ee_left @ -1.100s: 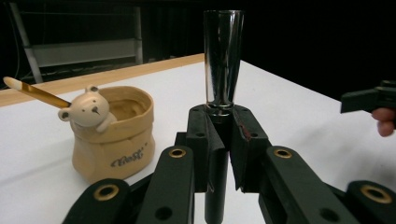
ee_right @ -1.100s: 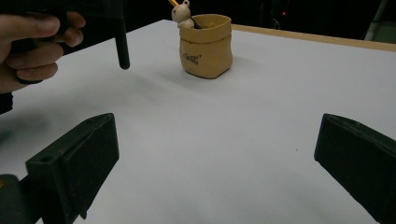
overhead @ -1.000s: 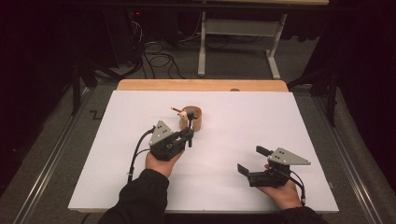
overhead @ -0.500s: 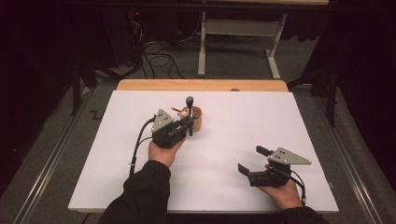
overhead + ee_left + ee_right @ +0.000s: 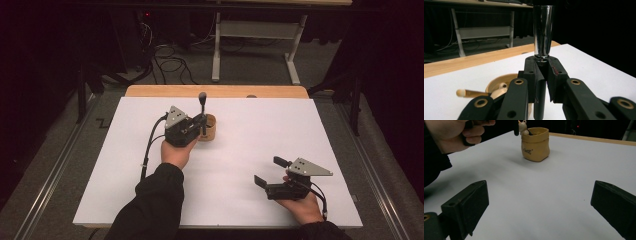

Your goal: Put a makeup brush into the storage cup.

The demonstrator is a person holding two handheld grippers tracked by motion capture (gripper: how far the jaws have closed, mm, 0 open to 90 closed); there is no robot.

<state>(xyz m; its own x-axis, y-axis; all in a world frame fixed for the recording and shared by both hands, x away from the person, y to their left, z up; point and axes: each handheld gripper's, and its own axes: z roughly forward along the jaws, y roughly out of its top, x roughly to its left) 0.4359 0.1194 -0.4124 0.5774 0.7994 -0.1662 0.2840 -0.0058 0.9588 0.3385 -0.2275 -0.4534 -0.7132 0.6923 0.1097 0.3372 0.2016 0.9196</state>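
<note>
I think I am in a lab. I see a white table in a dark room. Cables lie on the floor.

Left hand-held gripper clamped, jaws upright; right hand-held gripper low, jaws wide apart.

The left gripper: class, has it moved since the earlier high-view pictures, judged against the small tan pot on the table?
Yes. The left gripper, shut on a dark, chrome-tipped tool, has moved away from the person, from below-left of the tan pot to right against it.
</note>
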